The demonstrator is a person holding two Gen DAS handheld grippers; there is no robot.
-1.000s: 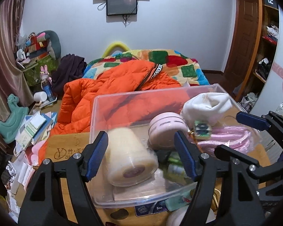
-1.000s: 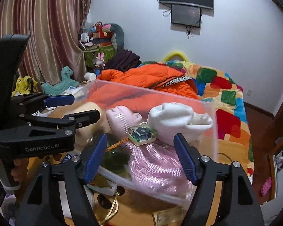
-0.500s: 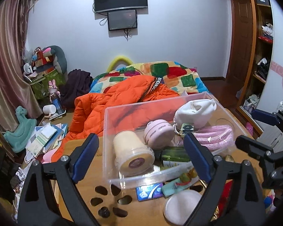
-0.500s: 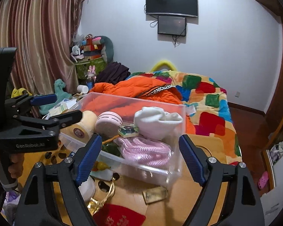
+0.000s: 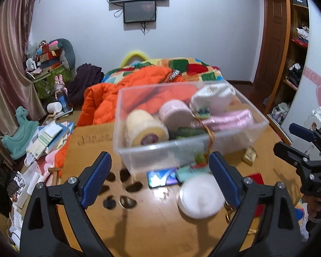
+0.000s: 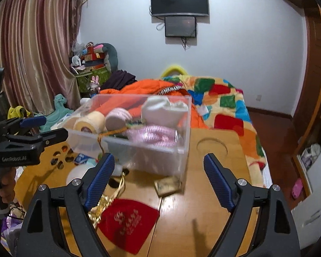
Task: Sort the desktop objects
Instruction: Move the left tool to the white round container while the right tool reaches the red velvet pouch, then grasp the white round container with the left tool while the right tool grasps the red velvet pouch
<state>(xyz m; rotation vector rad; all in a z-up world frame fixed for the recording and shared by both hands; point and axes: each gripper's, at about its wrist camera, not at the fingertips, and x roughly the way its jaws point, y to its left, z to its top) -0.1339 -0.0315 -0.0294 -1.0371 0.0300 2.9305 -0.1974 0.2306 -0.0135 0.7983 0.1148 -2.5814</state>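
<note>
A clear plastic bin (image 5: 182,150) (image 6: 160,156) stands on the wooden table (image 5: 152,224). It holds a cream tape roll (image 5: 145,128), a pink round case (image 5: 174,113), a white cloth (image 5: 214,96) and a pink coil (image 5: 229,120). In front of it lie a white round pad (image 5: 201,197), a blue card (image 5: 161,176), a small gold packet (image 6: 168,185), a red pouch (image 6: 128,220) and a gold chain (image 6: 102,205). My left gripper (image 5: 160,180) (image 6: 51,128) hangs open short of the bin, empty. My right gripper (image 6: 158,182) (image 5: 286,138) is open too, over the packet and pouch.
Dark oval cut-outs (image 5: 126,184) mark the table's left part, a round recess (image 6: 211,147) its far right. Behind the table is a bed with an orange jacket (image 5: 122,94). Papers and toys crowd the floor at left (image 5: 42,141). Shelves (image 5: 297,64) stand at right.
Both grippers have drawn back from the bin and their jaws have spread wider. The bin looks smaller, and the loose things in front of it have come into view.
</note>
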